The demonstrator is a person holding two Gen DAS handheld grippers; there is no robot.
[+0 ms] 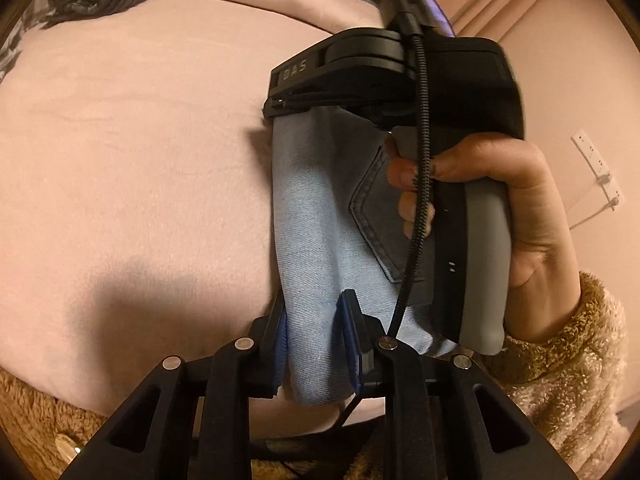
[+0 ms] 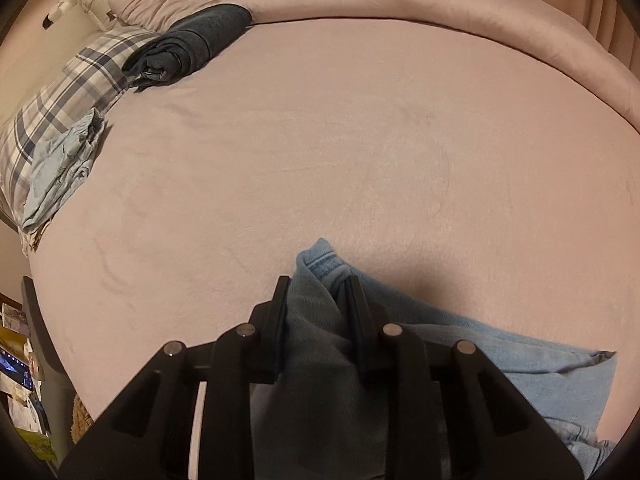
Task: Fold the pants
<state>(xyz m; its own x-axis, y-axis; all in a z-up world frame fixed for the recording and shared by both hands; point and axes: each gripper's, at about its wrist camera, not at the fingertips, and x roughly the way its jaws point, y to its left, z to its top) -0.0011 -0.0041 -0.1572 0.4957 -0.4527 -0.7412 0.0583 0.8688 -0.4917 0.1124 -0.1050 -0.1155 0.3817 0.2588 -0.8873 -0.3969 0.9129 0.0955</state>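
The light blue denim pants point(image 1: 316, 248) hang stretched between my two grippers above the pink bed point(image 1: 132, 152). My left gripper point(image 1: 318, 328) is shut on one end of the denim band. In the left wrist view my right gripper point(image 1: 280, 106) is shut on the far end, its handle held by a hand, with a back pocket point(image 1: 378, 216) showing beside it. In the right wrist view my right gripper point(image 2: 318, 300) is shut on bunched denim point(image 2: 316, 264), and the rest of the pants point(image 2: 520, 364) trails to the right onto the bed.
A dark folded garment point(image 2: 188, 44) and a light blue folded garment point(image 2: 60, 168) lie at the far left of the bed, by a plaid pillow point(image 2: 76, 84). A rolled blanket edge point(image 2: 440, 4) runs along the far side. A cluttered shelf point(image 2: 20, 380) stands at the lower left.
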